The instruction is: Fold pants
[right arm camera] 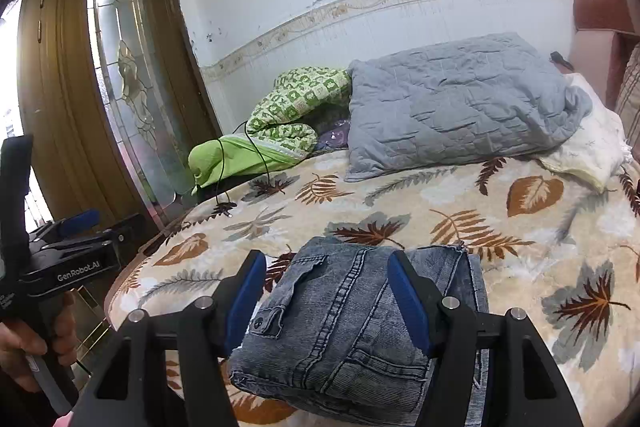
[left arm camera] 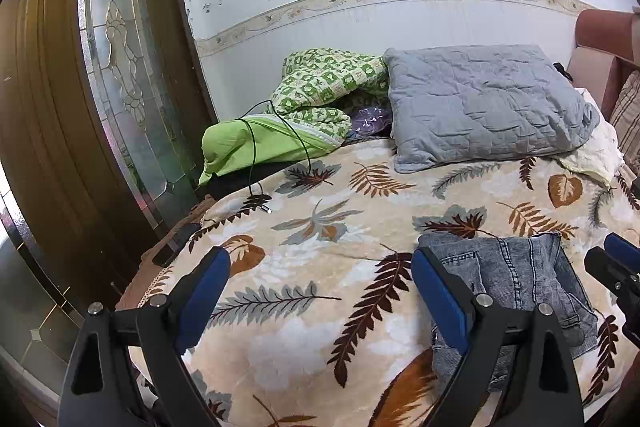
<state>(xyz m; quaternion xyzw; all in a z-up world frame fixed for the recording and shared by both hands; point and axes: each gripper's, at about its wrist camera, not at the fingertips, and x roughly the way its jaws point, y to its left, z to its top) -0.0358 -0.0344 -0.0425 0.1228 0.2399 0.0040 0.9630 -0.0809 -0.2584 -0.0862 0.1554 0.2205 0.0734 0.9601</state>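
Observation:
The pants [right arm camera: 340,331] are blue-grey jeans folded into a compact rectangle. They lie on the leaf-patterned blanket [right arm camera: 520,247] near the bed's front edge. My right gripper [right arm camera: 327,261] hovers just above them, open, its blue pads [right arm camera: 408,295] clear of the denim. In the left wrist view the jeans [left arm camera: 520,279] lie to the right of my left gripper [left arm camera: 320,259], which stands wide open over bare blanket with nothing between its fingers. The right gripper's tips [left arm camera: 614,259] show at that view's right edge. A hand holds the left gripper [right arm camera: 76,227] beside the bed's left edge.
A grey quilted pillow [left arm camera: 484,103] and a green patterned quilt [left arm camera: 316,95] lie at the back by the wall. A black cable [left arm camera: 256,163] trails onto the blanket [left arm camera: 304,267]. A wooden door with a glass panel [left arm camera: 120,75] stands left. A padded headboard [left arm camera: 600,39] is at the right.

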